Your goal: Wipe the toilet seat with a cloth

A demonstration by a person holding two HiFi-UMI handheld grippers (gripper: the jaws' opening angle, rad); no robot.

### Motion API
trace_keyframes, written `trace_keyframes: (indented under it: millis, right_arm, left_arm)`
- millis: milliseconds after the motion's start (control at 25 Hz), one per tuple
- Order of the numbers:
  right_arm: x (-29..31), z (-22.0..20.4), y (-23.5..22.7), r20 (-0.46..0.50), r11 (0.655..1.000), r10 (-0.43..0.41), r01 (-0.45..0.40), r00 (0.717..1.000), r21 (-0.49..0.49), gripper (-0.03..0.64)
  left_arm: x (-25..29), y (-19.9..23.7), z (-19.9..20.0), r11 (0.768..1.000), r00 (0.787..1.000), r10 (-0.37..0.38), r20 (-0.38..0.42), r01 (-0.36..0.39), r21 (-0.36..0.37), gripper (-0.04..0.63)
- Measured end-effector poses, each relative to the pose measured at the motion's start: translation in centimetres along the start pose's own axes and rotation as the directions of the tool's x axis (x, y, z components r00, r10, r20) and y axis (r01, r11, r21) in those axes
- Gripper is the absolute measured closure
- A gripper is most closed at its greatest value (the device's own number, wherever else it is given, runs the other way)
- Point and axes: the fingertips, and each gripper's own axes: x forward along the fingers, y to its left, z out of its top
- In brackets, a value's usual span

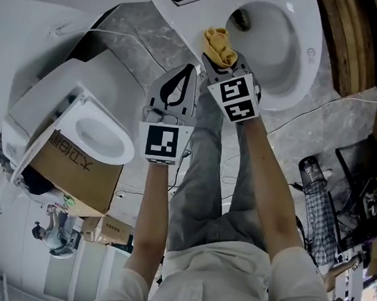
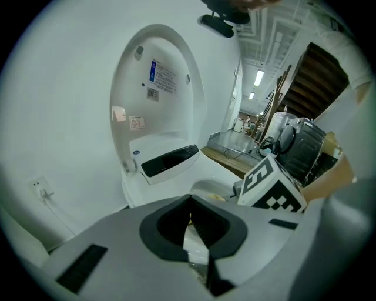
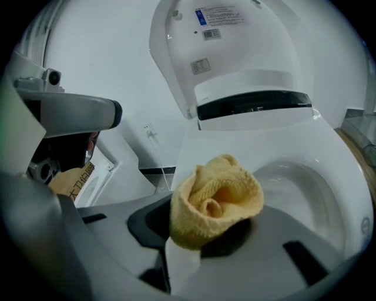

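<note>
Yellow cloth (image 3: 216, 197), bunched, is clamped in the jaws of the right gripper (image 1: 217, 59) at the toilet seat (image 1: 298, 84) rim; contact is not discernible. The left gripper (image 1: 176, 86) jaws are drawn together, empty. The wad is best pressed flat and swept along the rim.

Toilet lid (image 2: 173, 114), inner face: a tall label (image 2: 163, 75) with a blue header, its lines of fine print too small to read. Below it a square code sticker (image 2: 153, 94). Lower left, a small pale label (image 2: 136, 122), unreadable. The same three show in the right gripper view, no sharper.

Cardboard box (image 1: 81, 180): a row of dark Chinese characters (image 1: 70, 151) along its side, upside down in the head view. The first looks like 大, the rest unsure.

Toilet rim (image 1: 299, 81): a small round grey mark (image 1: 310, 53), illegible.

Marker cubes (image 1: 161, 142): black-and-white square patterns, no letters
</note>
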Motion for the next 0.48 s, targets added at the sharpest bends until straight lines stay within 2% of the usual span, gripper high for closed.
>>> trace_keyframes:
  millis: [480]
  right_arm:
    - [-1.0,-2.4,1.1,-0.014,1.000,0.005,-0.005,1.000,0.007,0.520]
  left_arm:
    - [0.2,-0.5,-1.4,1.000,0.999,-0.018,-0.041,0.018,0.015,0.581]
